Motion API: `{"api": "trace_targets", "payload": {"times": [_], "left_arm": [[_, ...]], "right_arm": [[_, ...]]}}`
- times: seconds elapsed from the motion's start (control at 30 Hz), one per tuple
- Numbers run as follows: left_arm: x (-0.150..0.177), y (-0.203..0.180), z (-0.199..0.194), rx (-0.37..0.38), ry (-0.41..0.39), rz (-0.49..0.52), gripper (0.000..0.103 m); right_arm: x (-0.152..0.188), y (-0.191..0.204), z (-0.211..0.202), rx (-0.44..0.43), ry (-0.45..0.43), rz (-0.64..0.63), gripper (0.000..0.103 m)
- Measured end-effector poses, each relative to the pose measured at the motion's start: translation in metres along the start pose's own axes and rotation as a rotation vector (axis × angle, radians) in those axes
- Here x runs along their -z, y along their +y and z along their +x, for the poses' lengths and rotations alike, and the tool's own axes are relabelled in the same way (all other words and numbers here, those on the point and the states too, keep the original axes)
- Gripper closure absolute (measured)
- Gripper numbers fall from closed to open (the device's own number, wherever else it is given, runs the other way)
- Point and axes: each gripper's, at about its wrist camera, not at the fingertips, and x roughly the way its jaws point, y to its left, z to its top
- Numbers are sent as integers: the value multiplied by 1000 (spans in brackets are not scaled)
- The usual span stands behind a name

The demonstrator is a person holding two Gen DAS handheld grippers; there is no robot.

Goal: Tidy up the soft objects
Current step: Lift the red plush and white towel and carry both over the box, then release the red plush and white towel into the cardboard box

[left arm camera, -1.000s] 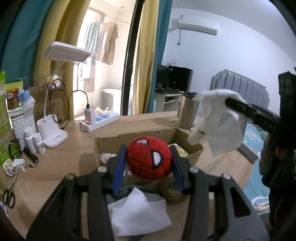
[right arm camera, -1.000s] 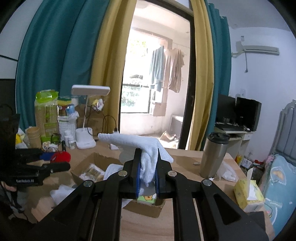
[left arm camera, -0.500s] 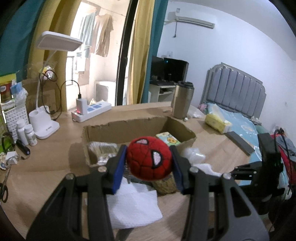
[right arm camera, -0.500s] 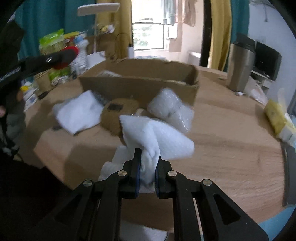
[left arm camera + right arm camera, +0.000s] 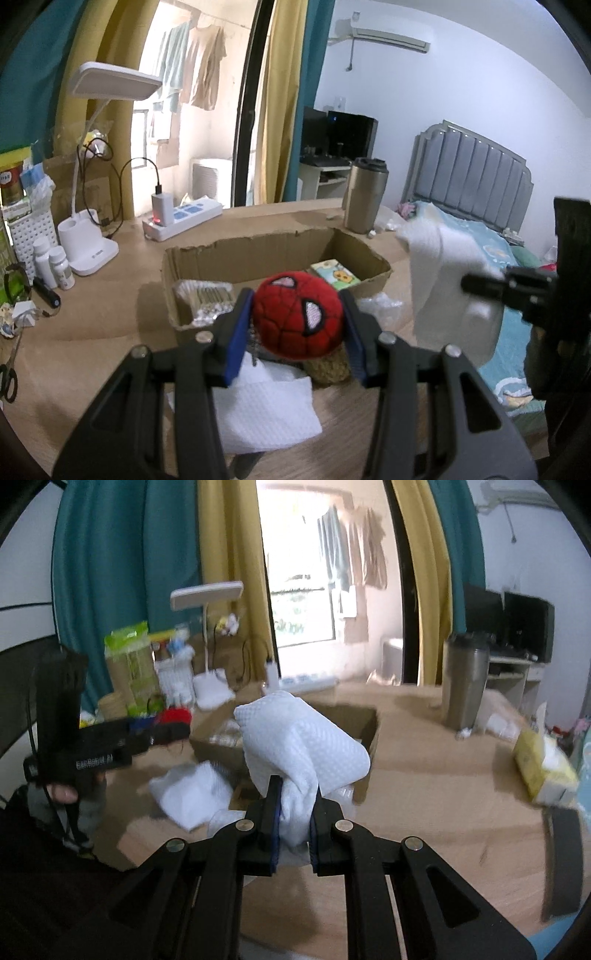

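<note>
**A:** So what's each hand doing here?

**B:** The left gripper [image 5: 297, 325] is clamped on a red spider-face plush ball [image 5: 297, 319], held level above the counter [image 5: 92, 314], just in front of the cardboard box [image 5: 258, 254]. Blue pads press either side of the ball. In the right wrist view you can see the person's left hand [image 5: 64, 794] wrapped round the handle, off to the left, with the tool pointing in toward the box.

**A:** And the right?

**B:** The right gripper [image 5: 293, 819] has its jaws pinched tight on a white waffle cloth [image 5: 301, 746], which bunches up and flops over the top. It's up in the air, to the right of the box and near its corner.

**A:** Anything else loose?

**B:** Another white cloth [image 5: 262, 413] lies flat on the counter under the left tool, with a brown woven thing [image 5: 328, 365] beside it. The box has a small printed packet [image 5: 334, 273] inside. A steel tumbler [image 5: 364, 194] stands behind the box.
</note>
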Motion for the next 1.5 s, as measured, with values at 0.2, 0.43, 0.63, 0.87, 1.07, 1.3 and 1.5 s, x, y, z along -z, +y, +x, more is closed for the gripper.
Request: {"api": "trace_targets", "payload": {"times": [0.2, 0.43, 0.63, 0.87, 1.07, 1.3, 1.5], "left_arm": [[-4, 2, -1, -5, -15, 2, 56], [-9, 9, 7, -13, -27, -16, 56], [-15, 17, 18, -27, -44, -44, 56], [-22, 24, 31, -36, -49, -56, 56], [-26, 29, 47, -42, -32, -74, 56], [-29, 35, 67, -52, 4, -111, 56], [-27, 40, 90, -47, 80, -133, 56]], "right_arm": [[-23, -2, 3, 28, -58, -34, 90], [-40, 5, 25, 23, -81, -80, 90], [-50, 7, 46, 7, -89, -87, 90], [-62, 8, 67, -7, -94, -102, 90], [-70, 5, 87, -13, -93, -108, 90], [-74, 1, 112, -12, -78, -94, 90], [-71, -3, 141, 3, -14, -77, 90]]}}
